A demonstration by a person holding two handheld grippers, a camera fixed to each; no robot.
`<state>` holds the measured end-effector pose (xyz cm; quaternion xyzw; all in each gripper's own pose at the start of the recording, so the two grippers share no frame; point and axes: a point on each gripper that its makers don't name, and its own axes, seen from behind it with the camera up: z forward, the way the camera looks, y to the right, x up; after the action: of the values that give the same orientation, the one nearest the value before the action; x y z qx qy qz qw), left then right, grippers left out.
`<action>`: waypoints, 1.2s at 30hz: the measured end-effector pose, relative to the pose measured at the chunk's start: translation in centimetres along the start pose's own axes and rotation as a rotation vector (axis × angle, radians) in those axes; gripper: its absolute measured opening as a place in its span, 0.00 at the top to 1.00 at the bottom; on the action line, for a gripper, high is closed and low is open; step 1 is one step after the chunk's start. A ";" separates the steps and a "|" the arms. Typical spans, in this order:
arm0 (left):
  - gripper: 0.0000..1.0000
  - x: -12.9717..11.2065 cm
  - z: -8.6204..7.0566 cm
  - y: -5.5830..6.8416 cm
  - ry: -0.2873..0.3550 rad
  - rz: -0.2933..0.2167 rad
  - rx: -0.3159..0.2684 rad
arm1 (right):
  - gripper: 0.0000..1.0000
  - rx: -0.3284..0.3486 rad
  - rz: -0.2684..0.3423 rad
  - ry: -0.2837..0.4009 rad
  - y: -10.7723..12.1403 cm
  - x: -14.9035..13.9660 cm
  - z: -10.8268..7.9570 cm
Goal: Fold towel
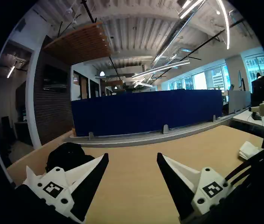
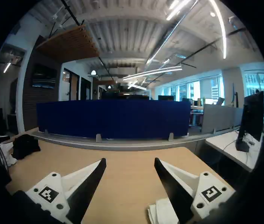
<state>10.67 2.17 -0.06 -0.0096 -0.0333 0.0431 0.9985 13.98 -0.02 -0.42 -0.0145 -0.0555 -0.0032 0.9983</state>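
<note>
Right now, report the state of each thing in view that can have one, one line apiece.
left gripper: open, nothing between its fingers.
right gripper: open, nothing between its fingers.
towel: lying in a folded stack on the desk, ungripped.
black bag: slumped on the desk; open or closed, cannot tell.
ceiling lights: lit.

Light wood table (image 1: 139,168). A black bundle (image 1: 66,155) lies on its left side; a folded white towel (image 1: 249,149) lies near its right edge, well apart from the bundle.
</note>
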 end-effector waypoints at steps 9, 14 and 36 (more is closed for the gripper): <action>0.04 -3.4 0.5 -0.6 0.032 0.002 0.009 | 0.00 -0.027 0.047 0.021 0.7 -0.1 0.2; 0.04 -4.9 0.7 -1.3 0.043 -0.023 0.023 | 0.00 -0.036 0.055 0.035 0.7 -0.1 0.5; 0.04 -9.9 0.8 -1.5 0.064 -0.089 0.033 | 0.00 -0.038 0.002 0.042 -0.5 -1.7 1.1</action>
<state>0.92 -0.18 0.17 0.0070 -0.0012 -0.0010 1.0000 12.16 -0.51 0.45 -0.0334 -0.0343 -0.0035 0.9988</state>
